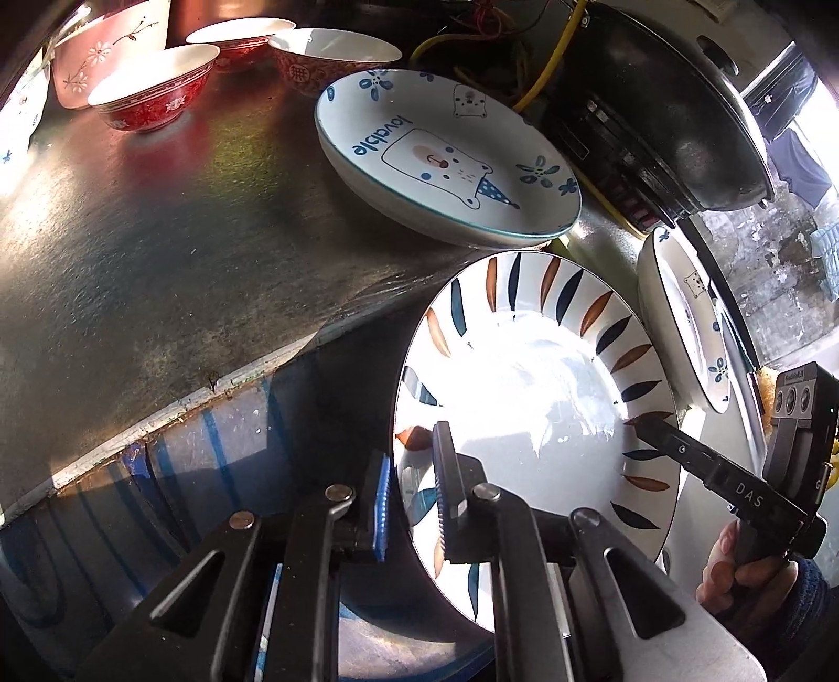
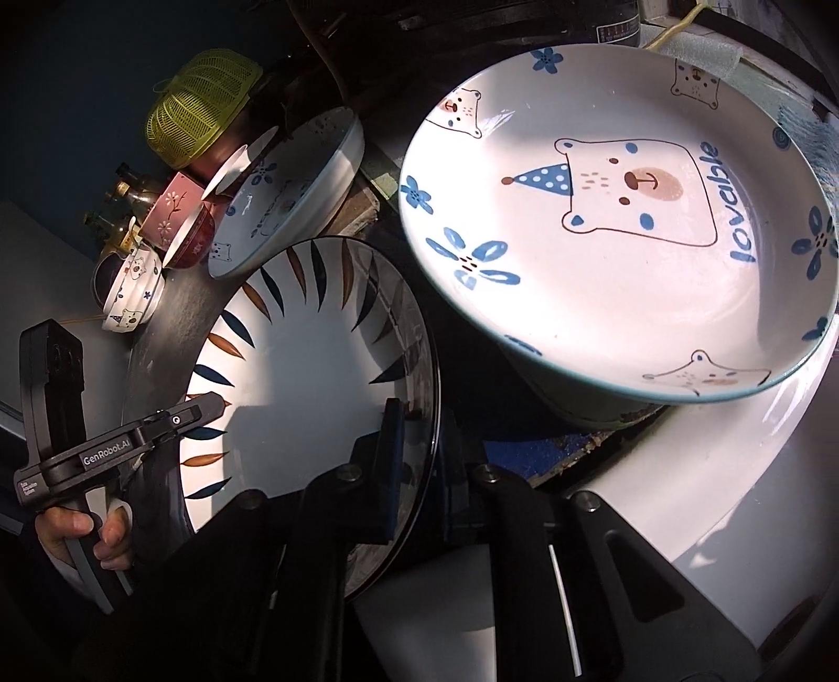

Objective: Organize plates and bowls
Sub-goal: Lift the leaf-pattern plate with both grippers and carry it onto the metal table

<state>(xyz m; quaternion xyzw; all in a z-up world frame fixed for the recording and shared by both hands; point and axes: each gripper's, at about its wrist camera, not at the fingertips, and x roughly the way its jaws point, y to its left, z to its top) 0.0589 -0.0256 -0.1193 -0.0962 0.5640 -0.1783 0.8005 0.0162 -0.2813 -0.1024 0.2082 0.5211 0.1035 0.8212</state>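
A white plate with blue and brown leaf strokes around its rim (image 1: 524,377) (image 2: 314,377) is held tilted over the counter's front edge. My left gripper (image 1: 411,456) is shut on its near rim, one pad on each face. In the right wrist view the left gripper's (image 2: 210,409) finger lies on the plate's left rim. My right gripper (image 2: 425,425) is shut on the opposite rim, and in the left wrist view the right gripper (image 1: 650,425) rests its tip on the plate's right edge. A hand (image 1: 734,566) grips its handle.
A bear plate marked "lovable" (image 1: 445,157) (image 2: 293,199) lies on the metal counter (image 1: 157,236); a second bear plate (image 1: 687,315) (image 2: 619,220) sits right of the leaf plate. Red bowls (image 1: 152,86), a pink cup (image 1: 105,47), a small bear bowl (image 2: 131,294), a green basket (image 2: 202,105) and a black pot (image 1: 671,105) stand behind.
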